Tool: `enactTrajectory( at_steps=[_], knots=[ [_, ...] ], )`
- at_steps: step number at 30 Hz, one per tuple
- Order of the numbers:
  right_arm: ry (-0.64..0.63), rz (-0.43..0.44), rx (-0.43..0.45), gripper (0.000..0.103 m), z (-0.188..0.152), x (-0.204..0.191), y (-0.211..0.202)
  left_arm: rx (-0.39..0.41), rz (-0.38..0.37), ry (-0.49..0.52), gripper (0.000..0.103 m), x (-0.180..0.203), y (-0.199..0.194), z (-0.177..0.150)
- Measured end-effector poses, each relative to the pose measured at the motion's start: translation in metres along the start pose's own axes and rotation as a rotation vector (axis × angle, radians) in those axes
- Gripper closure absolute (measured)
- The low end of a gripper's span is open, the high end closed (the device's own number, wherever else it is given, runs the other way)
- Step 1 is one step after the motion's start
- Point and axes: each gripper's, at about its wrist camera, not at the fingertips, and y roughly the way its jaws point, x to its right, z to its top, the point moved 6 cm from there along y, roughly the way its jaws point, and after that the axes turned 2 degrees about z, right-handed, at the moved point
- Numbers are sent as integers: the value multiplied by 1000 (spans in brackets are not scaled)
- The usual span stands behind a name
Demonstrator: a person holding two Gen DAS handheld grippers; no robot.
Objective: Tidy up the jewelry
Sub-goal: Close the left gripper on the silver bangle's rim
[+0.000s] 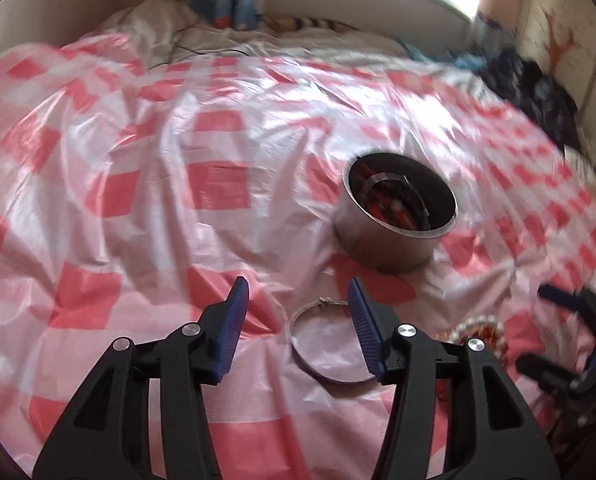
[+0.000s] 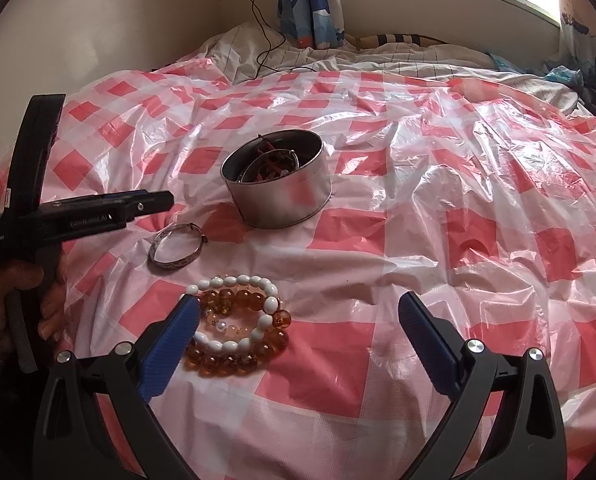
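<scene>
the silver bangle (image 1: 330, 344) is seen lying flat at one o'clock of the half-open, empty left claw (image 1: 298, 312), nearer it than the wide-open, empty right claw (image 2: 298, 320).

Left view smeared at right — right gripper (image 1: 566, 344) and beaded bracelets (image 1: 478, 332) blurred

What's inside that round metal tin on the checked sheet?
The metal tin already holds jewelry: a silver bangle leaning on its inner wall and red, stringy pieces. Whatever lies beneath them is hidden.
</scene>
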Motion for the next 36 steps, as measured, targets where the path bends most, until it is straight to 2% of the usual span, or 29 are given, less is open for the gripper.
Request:
enactTrajectory(
  at_steps=[2, 4, 8, 10, 16, 19, 21, 22, 25, 26, 28, 31, 34, 36],
  knots=[
    [4, 0, 1, 8, 0, 1, -1, -61, 36, 51, 58, 9, 15, -8],
    [8, 0, 0, 8, 0, 1, 0, -104, 34, 45, 70, 9, 22, -14],
    [9, -3, -6, 8, 0, 2, 1, -93, 45, 26, 98, 2, 17, -14],
    [5, -6, -11, 8, -1, 2, 2, -81, 43, 16, 102, -2, 13, -13],
    [6, -14, -16, 8, -2, 3, 3, -41, 88, 31, 103, -7, -1, -10],
    [9, -10, -18, 8, -2, 3, 4, -16, 29, 42, 103, -2, -5, -5],
    [5, -9, -20, 8, -3, 2, 4, -18, 29, 83, 102, 7, -1, -5],
    [4, -8, -22, 8, -3, 2, 4, -29, 32, 94, 100, 10, 3, -6],
    [6, -5, -25, 8, -3, 3, 5, -78, 35, 86, 80, 11, 18, -9],
    [8, -4, -25, 8, -2, 3, 5, -91, 35, 79, 78, 11, 21, -11],
    [9, -2, -24, 8, -2, 3, 5, -107, 38, 82, 78, 11, 24, -14],
    [10, -2, -24, 8, -2, 3, 5, -122, 23, 101, 99, 14, 24, -17],
    [16, -3, -21, 8, -1, 4, 4, -104, 10, 105, 99, 17, 17, -17],
    [27, -2, -19, 8, 0, 6, 4, -80, -25, 64, 100, 14, 8, -13]
  ],
)
